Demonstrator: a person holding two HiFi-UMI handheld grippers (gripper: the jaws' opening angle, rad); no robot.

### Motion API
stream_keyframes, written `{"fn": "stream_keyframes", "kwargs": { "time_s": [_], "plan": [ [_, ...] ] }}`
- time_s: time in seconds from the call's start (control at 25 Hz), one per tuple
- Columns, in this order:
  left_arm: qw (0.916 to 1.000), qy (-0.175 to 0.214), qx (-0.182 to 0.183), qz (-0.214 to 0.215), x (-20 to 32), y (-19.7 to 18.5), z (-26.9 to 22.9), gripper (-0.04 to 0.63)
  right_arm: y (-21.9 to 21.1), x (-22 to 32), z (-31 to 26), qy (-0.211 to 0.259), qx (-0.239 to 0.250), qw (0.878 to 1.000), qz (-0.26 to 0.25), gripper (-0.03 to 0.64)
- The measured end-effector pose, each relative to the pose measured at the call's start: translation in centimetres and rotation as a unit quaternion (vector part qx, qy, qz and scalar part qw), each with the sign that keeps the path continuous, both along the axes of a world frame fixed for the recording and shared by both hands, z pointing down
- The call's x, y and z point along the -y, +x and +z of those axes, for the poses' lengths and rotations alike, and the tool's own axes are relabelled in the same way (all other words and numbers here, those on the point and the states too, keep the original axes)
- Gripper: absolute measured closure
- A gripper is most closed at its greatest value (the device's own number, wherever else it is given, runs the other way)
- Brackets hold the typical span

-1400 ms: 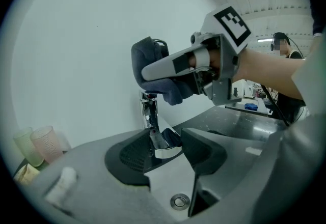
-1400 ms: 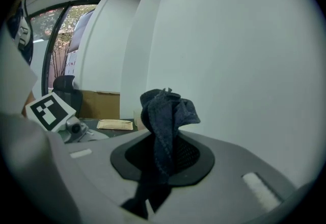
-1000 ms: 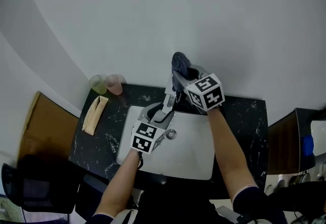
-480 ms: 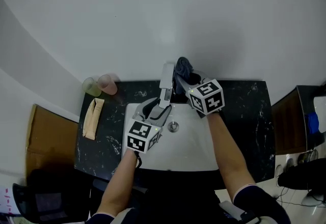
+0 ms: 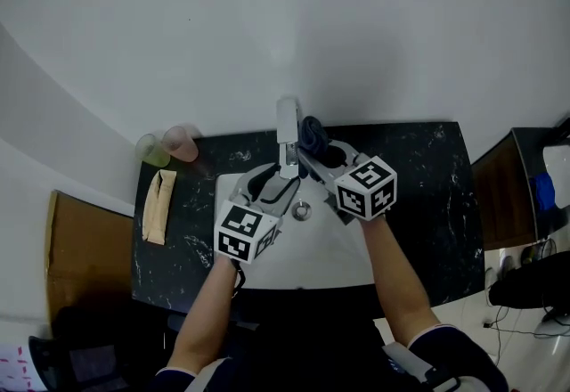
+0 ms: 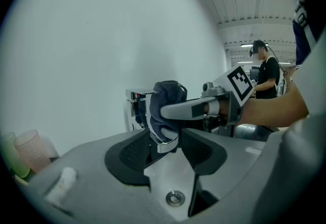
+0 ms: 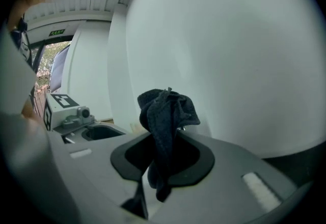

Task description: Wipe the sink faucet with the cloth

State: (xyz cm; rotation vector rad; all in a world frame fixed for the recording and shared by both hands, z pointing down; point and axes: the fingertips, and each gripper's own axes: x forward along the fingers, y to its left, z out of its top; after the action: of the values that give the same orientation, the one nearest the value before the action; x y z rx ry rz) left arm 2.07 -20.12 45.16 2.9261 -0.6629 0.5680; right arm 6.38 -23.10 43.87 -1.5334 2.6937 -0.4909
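Seen from above, a chrome faucet point(image 5: 287, 123) stands at the back edge of a white sink point(image 5: 329, 257) set in a black marbled counter point(image 5: 427, 203). You hold a gripper in each hand, and both reach the faucet from the near side.

Your right gripper point(image 5: 313, 151) is clamped on a dark blue-grey cloth point(image 5: 312, 130). The cloth is bunched against the faucet's right side, touching it near the top. In the right gripper view the cloth point(image 7: 165, 116) rises as a crumpled wad above the closed jaws, and a tail hangs below them.

Your left gripper point(image 5: 278, 176) comes in from the faucet's left. Its jaws stand wide apart, with the spout between them. In the left gripper view the chrome spout point(image 6: 165, 142) sits just beside the black pads point(image 6: 133, 152) on both sides, and a thin dark gap shows on the left. The pads do not visibly press on it. In that view the cloth point(image 6: 165, 101) drapes over the faucet body just above the spout, with the right gripper's finger laid across it.

The round drain point(image 5: 302, 210) lies in the sink just below the spout. Well to the faucet's left, a green cup point(image 5: 150, 151) and a pink cup point(image 5: 181, 143) stand side by side against the pale wall point(image 5: 267, 16). A flat tan bundle point(image 5: 158, 208) lies on the counter in front of them.
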Motion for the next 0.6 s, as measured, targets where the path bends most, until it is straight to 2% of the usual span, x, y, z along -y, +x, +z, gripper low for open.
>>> {"fn": "stream_keyframes", "kwargs": {
  "time_s": [0.24, 0.48, 0.6],
  "plan": [
    [0.9999, 0.000, -0.002, 0.015, -0.8, -0.5, -0.1, 0.397, -1.7, -3.8, -0.2, -0.002, 0.027, 0.999, -0.034, 0.541],
    [0.9999, -0.005, -0.002, 0.010, -1.1, -1.4, 0.2, 0.398, -2.9, -5.7, 0.2, -0.010, 0.054, 0.997, -0.060, 0.541],
    [0.9999, -0.006, 0.000, 0.010, -1.1, -1.6, 0.3, 0.399, -2.7, -5.5, 0.2, -0.008, 0.026, 0.998, -0.050, 0.540]
  ]
}}
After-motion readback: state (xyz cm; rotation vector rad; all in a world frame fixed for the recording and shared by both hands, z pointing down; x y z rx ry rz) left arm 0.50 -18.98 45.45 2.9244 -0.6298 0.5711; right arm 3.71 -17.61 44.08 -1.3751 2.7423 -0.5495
